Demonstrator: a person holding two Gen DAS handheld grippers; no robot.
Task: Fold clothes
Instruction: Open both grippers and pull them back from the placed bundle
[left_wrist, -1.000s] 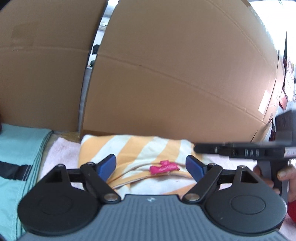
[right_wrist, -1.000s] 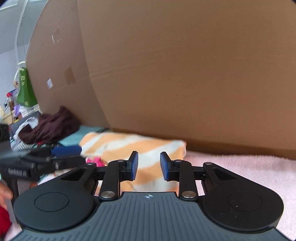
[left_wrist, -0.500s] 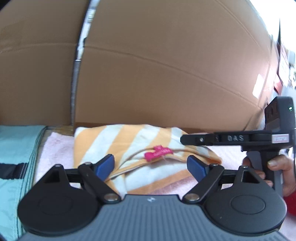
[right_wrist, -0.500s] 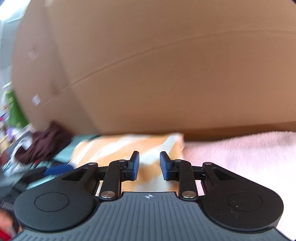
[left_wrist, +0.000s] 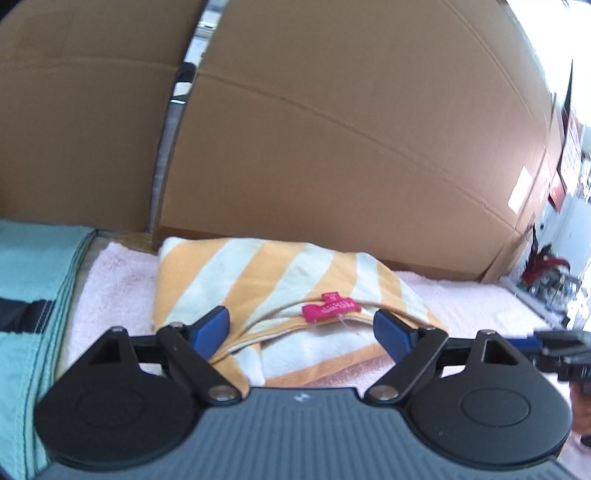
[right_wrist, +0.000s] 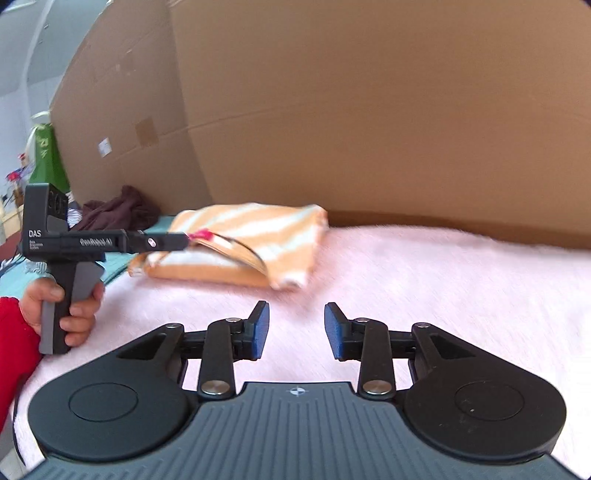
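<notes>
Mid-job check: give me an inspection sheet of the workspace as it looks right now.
Surface: pink fleece blanket, mostly bare on the right.
Job's things: orange-and-white striped garment lies folded near the cardboard, pink label showing.
Clutter: teal cloth at the left edge; dark maroon clothing pile behind it.
Grippers: left gripper open, fingers straddling the garment's near edge; right gripper open over bare blanket, apart from the garment.
Cables: nothing seen.
Surroundings: large cardboard boxes close behind; green bag far left.
</notes>
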